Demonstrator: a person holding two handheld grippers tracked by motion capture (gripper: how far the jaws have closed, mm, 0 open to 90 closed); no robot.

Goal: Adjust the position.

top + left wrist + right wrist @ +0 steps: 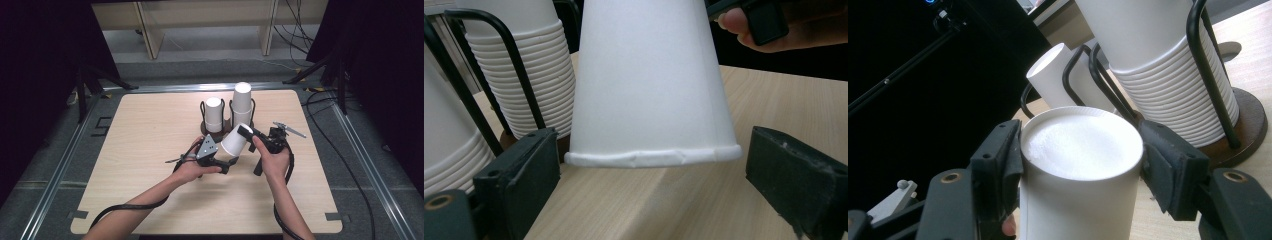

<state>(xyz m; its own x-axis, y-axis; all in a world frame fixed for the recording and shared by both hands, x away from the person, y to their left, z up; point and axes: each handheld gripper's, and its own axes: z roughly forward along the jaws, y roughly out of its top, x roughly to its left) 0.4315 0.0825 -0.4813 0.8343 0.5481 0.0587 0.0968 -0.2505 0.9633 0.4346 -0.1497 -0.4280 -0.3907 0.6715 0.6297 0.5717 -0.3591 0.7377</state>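
A white paper cup hangs upside down and tilted above the wooden table. My right gripper is shut on it near its base; in the right gripper view the black pads press on both sides of the cup just under its bottom. My left gripper sits low in front of the cup's rim. In the left gripper view its jaws stand wide on either side of the cup's rolled rim, with a gap on the right side. The left gripper is open.
Behind the cup stands a black wire holder on a round brown base with two stacks of white cups: a short one and a taller one. Black cables trail from both grippers across the table's near half.
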